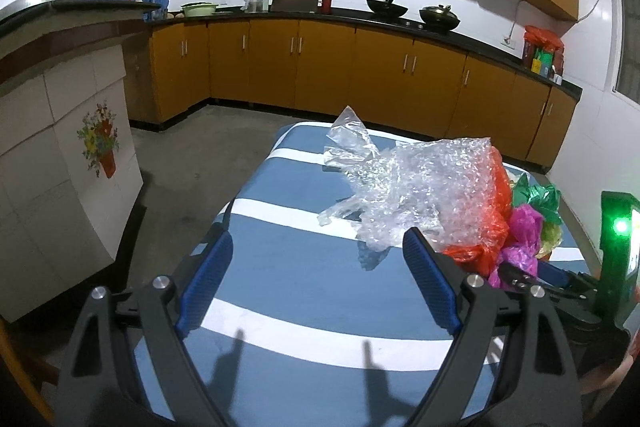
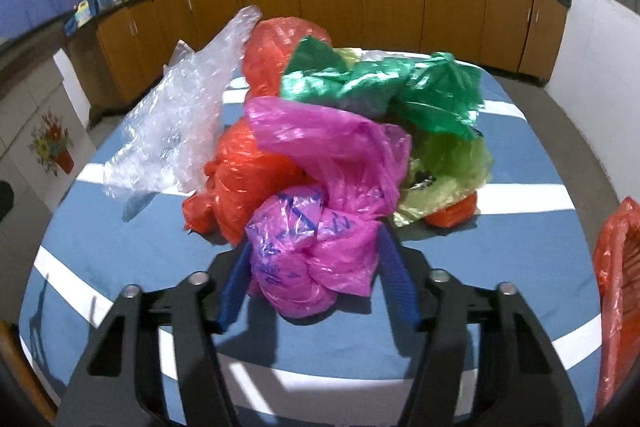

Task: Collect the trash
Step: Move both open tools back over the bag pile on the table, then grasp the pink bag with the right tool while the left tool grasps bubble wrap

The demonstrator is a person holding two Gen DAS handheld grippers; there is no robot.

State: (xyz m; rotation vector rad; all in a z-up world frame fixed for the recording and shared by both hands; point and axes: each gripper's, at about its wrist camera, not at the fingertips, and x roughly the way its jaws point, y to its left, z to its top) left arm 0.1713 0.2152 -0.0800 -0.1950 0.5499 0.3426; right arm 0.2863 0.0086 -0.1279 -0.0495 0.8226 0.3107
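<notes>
A heap of crumpled plastic bags lies on a blue table with white stripes (image 2: 520, 247). In the right wrist view the heap holds a pink bag (image 2: 316, 227), orange bags (image 2: 244, 183), a green bag (image 2: 380, 83), a yellow-green bag (image 2: 452, 167) and clear bubble wrap (image 2: 172, 131). My right gripper (image 2: 316, 251) is open, its blue fingers on either side of the pink bag's lower lump. My left gripper (image 1: 318, 247) is open and empty above the table, just left of the bubble wrap (image 1: 420, 187) and orange bag (image 1: 492, 223). The right gripper (image 1: 532, 277) shows at the heap's right.
An orange bag or basket (image 2: 620, 287) stands at the table's right edge. A tiled counter with a flower picture (image 1: 60, 147) stands left of the table. Wooden cabinets (image 1: 360, 75) with woks on the worktop line the far wall. Grey floor lies between.
</notes>
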